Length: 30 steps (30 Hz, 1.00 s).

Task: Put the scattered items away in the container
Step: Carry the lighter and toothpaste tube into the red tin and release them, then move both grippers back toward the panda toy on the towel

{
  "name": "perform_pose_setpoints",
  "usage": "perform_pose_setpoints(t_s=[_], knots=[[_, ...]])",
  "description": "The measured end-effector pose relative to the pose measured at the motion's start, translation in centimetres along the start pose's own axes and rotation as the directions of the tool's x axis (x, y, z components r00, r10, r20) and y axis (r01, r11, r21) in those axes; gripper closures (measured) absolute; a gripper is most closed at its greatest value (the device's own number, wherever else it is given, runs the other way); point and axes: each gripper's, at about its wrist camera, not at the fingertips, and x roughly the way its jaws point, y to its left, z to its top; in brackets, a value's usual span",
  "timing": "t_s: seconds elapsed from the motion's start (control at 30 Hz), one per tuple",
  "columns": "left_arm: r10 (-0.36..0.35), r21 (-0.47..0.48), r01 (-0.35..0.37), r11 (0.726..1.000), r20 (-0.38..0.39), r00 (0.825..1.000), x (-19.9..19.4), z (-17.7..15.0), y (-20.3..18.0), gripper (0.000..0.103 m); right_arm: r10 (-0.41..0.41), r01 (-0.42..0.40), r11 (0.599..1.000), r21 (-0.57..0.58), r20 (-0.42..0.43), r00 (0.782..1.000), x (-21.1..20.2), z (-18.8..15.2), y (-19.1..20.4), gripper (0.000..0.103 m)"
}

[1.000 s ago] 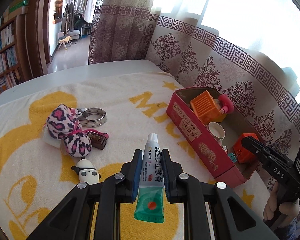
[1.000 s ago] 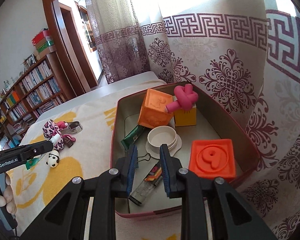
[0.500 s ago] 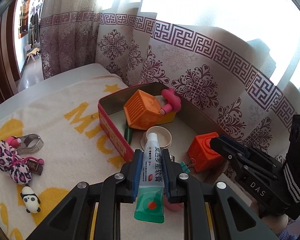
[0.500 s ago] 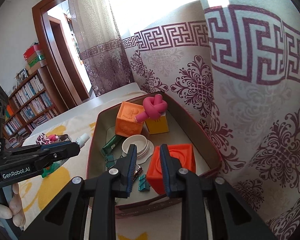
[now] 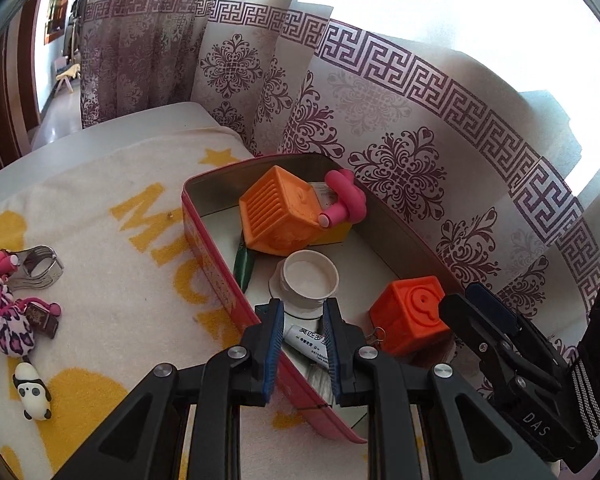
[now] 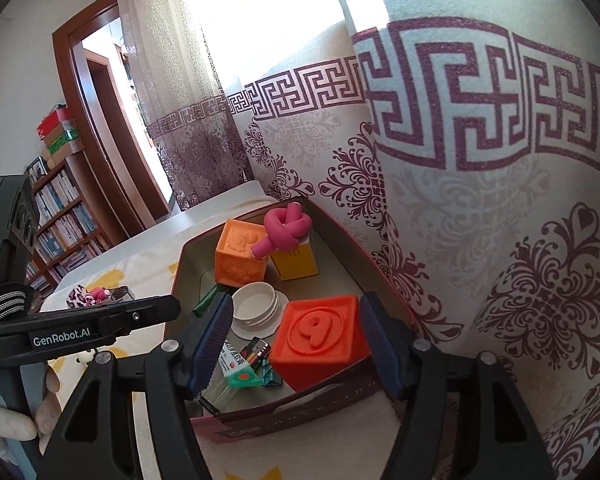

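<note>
The left gripper [image 5: 300, 336] is hovering over the near end of the red tin box [image 5: 204, 240], its blue-padded jaws parted with a clear gap and nothing between them. Below that gap, the white ointment tube [image 5: 306, 342] is lying loose on the box floor, and in the right wrist view its green tail [image 6: 242, 376] is pointing toward the near wall, next to a small dark lighter [image 6: 256, 350] and teal binder clips [image 6: 270, 376].

The right gripper [image 6: 296, 344] is hanging spread wide over the box's near right part, empty, with the orange number block [image 6: 320, 336] sitting between its fingers in that view.

Farther in, a white jar lid [image 5: 310, 278] is resting in the middle of the box, a larger orange cube [image 5: 276, 210] is standing against a yellow block [image 6: 294, 262], and a pink knotted foam toy [image 5: 344, 200] is lying on top of them.

Out on the yellow-and-cream towel [image 5: 112, 280] to the left, a leopard-print bow [image 5: 0, 312], a metal clip [image 5: 36, 266] and a panda figurine [image 5: 32, 390] are lying well apart from the box.
</note>
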Motion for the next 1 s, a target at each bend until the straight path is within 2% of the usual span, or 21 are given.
perform_pose_setpoints(t_s=[0.17,0.23,0.27,0.3,0.33,0.57,0.7,0.77,0.87,1.0], knots=[[0.026,-0.043,-0.026,0.999,0.005,1.000,-0.8,-0.4,2.2,0.082,0.023,-0.023,0.999,-0.030,-0.007,1.000,0.1,-0.3,1.7,0.033],[0.041,-0.060,-0.040,0.997,0.008,0.999,-1.2,-0.6,3.1,0.078,0.034,-0.035,0.998,-0.045,-0.012,0.999,0.1,-0.4,2.6,0.033],[0.052,-0.072,-0.051,0.996,0.012,0.999,-1.5,-0.7,3.6,0.060,0.039,-0.040,0.998,-0.052,-0.015,0.999,0.1,-0.4,3.0,0.032],[0.064,-0.084,-0.062,0.995,0.022,0.998,-1.9,-0.8,4.2,0.038,0.045,-0.046,0.997,-0.060,-0.018,0.999,0.1,-0.5,3.5,0.032],[0.077,-0.095,-0.073,0.993,0.039,0.996,-2.4,-1.0,4.8,0.032,0.051,-0.052,0.996,-0.069,-0.021,0.998,0.2,-0.7,4.0,0.030],[0.168,-0.177,-0.153,0.972,0.076,0.983,-5.9,-2.7,10.3,0.031,0.098,-0.104,0.987,-0.121,-0.053,0.994,0.9,-1.5,7.8,0.028],[0.232,-0.271,-0.203,0.941,0.077,0.970,-7.8,-4.3,14.7,0.031,0.139,-0.152,0.977,-0.149,-0.095,0.986,1.8,-2.2,10.4,0.028],[0.279,-0.303,-0.244,0.921,0.080,0.957,-8.8,-5.2,16.7,0.031,0.158,-0.178,0.970,-0.168,-0.127,0.979,2.4,-2.8,11.8,0.028],[0.363,-0.335,-0.320,0.886,0.073,0.929,-9.8,-6.7,19.1,0.031,0.190,-0.225,0.954,-0.196,-0.186,0.964,3.5,-3.8,13.9,0.028],[0.367,-0.392,-0.315,0.864,0.062,0.928,-10.7,-8.3,22.0,0.031,0.235,-0.294,0.935,-0.198,-0.275,0.932,5.4,-5.0,16.7,0.028]])
